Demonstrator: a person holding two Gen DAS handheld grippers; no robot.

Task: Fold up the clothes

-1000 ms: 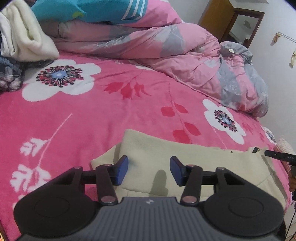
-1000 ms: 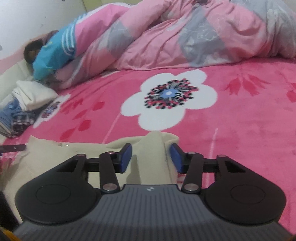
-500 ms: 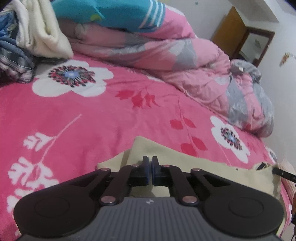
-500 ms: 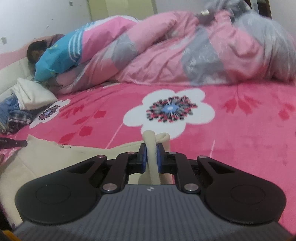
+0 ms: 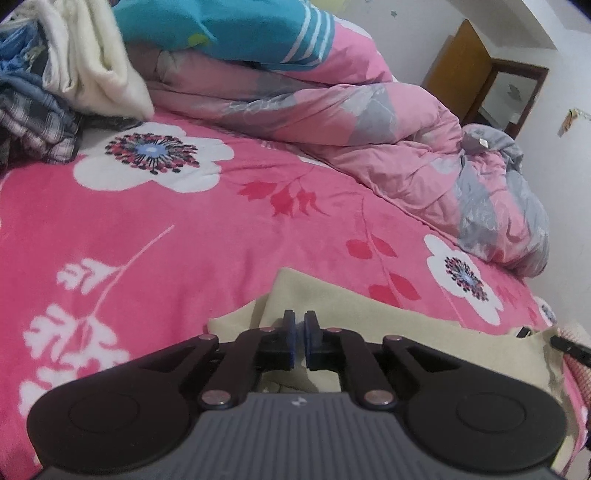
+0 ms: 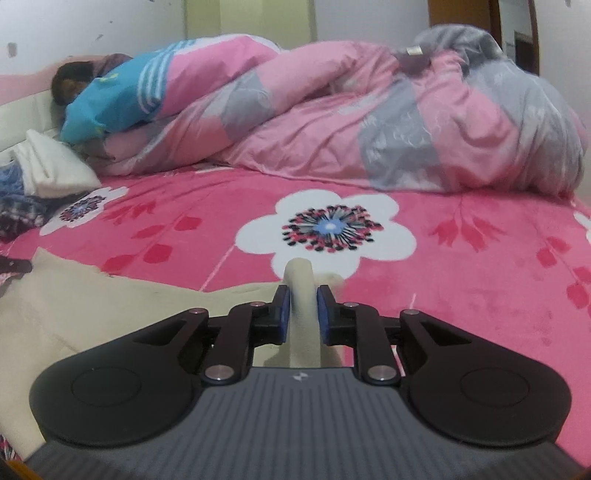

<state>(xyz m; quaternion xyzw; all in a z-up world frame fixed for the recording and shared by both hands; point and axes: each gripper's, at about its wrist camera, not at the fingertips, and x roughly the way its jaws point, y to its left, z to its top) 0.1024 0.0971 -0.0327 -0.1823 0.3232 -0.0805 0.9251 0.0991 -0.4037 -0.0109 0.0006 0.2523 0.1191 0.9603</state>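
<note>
A beige garment [image 5: 351, 314] lies flat on the pink flowered blanket [image 5: 147, 240], close to the near edge of the bed. My left gripper [image 5: 299, 332] is shut on the cloth near its left corner, and the pinched layer barely shows between the pads. In the right wrist view the same beige garment [image 6: 92, 302] spreads to the left. My right gripper [image 6: 301, 310] holds a raised fold of it [image 6: 298, 280] between its blue pads. The pads still press the fold, though the jaws are opening slightly.
A rumpled pink and grey duvet [image 5: 369, 129] runs along the far side of the bed, with blue striped cloth [image 5: 240, 29] on it. Cream and plaid clothes [image 5: 92, 66] are piled at the far left. A wooden cabinet [image 5: 461, 74] stands by the wall.
Both grippers went from open over the garment to shut on it. The right one has lifted a fold of the cloth and tilted up, so more of the duvet shows.
</note>
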